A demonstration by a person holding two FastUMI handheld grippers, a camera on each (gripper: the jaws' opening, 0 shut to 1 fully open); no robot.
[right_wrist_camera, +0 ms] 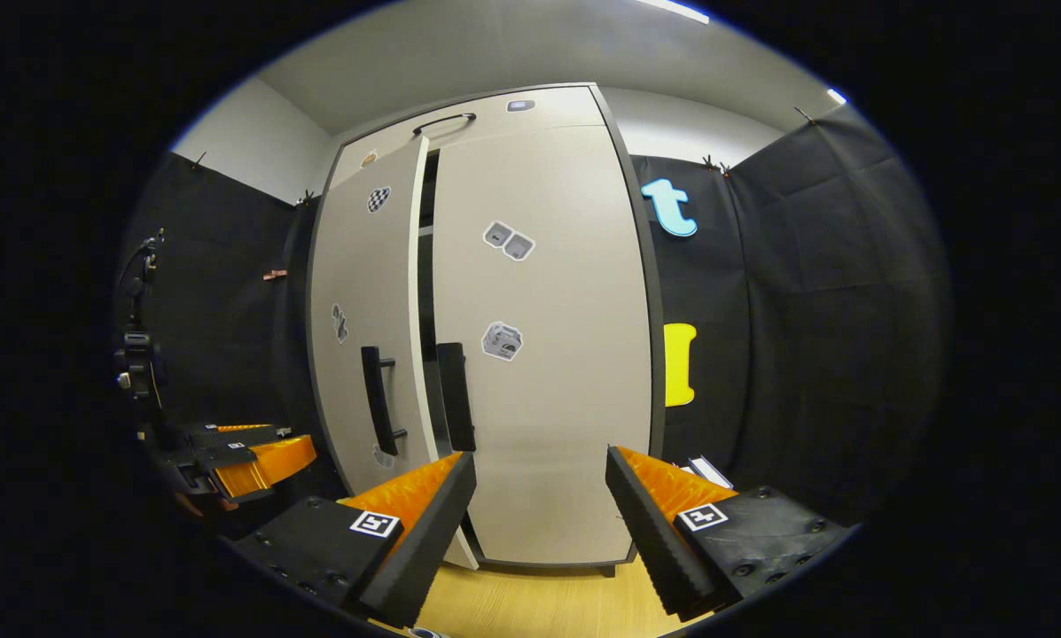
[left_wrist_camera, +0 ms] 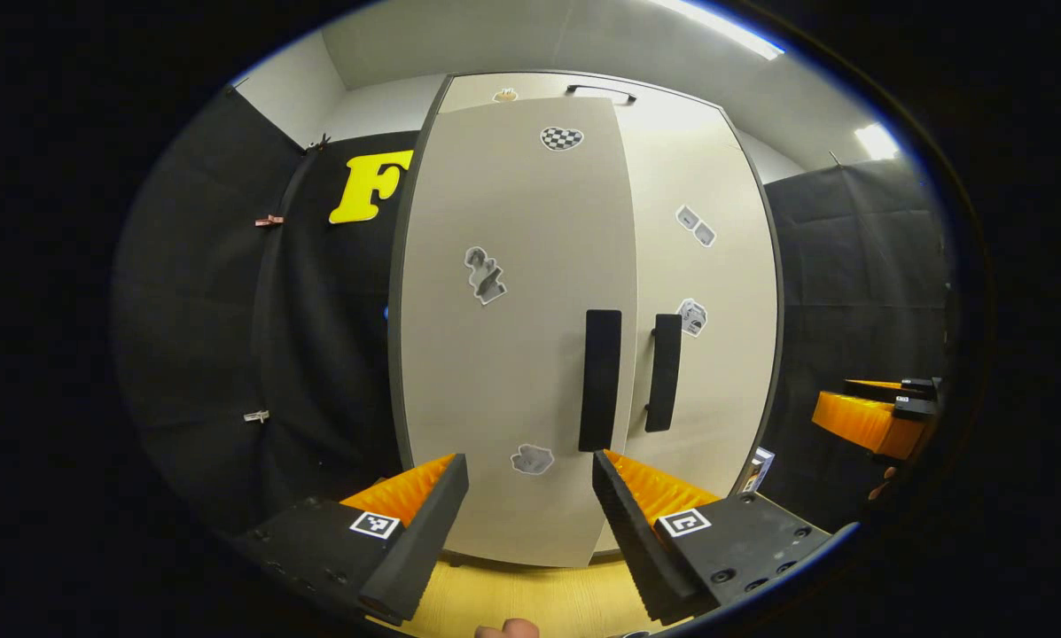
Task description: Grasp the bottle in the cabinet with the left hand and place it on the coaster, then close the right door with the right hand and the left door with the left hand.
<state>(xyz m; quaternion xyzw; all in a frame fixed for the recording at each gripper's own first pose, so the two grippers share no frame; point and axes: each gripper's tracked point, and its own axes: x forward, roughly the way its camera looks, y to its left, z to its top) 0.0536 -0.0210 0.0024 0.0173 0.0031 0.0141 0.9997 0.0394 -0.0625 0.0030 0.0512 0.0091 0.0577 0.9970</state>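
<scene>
Cabinet (right_wrist_camera: 539,399) doors — flat, matte, pale — carry slim black bar handles (right_wrist_camera: 379,399).

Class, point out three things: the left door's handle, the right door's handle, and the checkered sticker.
left door's handle (left_wrist_camera: 601,379), left gripper view, middle of bar.
right door's handle (right_wrist_camera: 456,396), right gripper view, middle of bar.
checkered sticker (left_wrist_camera: 562,137), left gripper view, its centre.

My left gripper (left_wrist_camera: 530,505) is open, holding nothing, facing the left door (left_wrist_camera: 512,354). That door stands slightly proud of the right door (left_wrist_camera: 716,292). My other gripper (left_wrist_camera: 876,412) sits far right.
</scene>
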